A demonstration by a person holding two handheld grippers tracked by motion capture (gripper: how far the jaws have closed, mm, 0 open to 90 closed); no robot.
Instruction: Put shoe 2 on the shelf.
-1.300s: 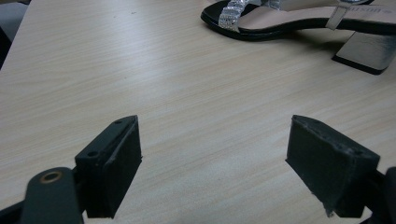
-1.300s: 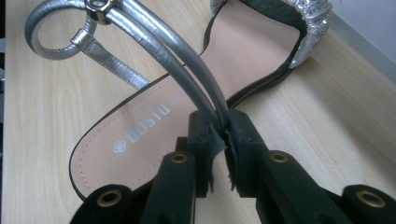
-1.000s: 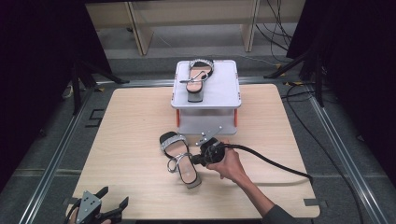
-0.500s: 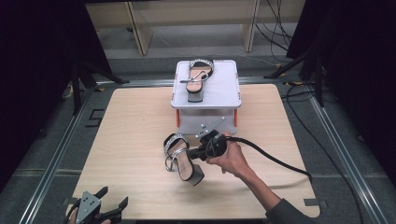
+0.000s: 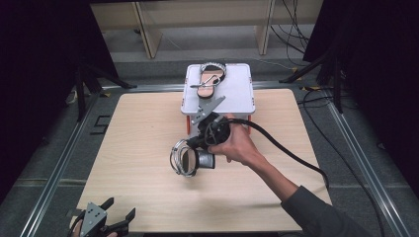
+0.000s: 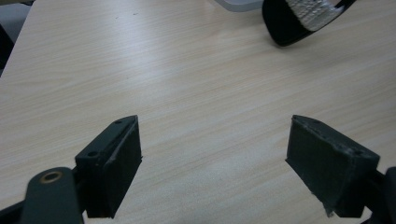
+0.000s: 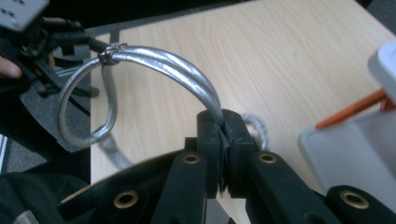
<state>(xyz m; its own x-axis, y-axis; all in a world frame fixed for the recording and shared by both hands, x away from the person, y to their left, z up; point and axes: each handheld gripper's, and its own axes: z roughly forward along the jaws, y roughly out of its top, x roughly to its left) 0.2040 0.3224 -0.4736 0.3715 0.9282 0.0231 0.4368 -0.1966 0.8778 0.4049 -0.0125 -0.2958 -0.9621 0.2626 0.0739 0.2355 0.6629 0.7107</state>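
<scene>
The light falls from above and is even on the bench (image 5: 138,148), which looks bright, while the room around it stays very dark. Under the right hand-held gripper (image 5: 197,143) lies only a soft, weak shadow. In the right gripper view the near jaws are blurred, and the silver straps (image 7: 177,70) carry a mild shine.

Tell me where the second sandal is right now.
In the high view, the second sandal hangs mid-table from the right tool, above the wooden table, just in front of the white stand.
</scene>
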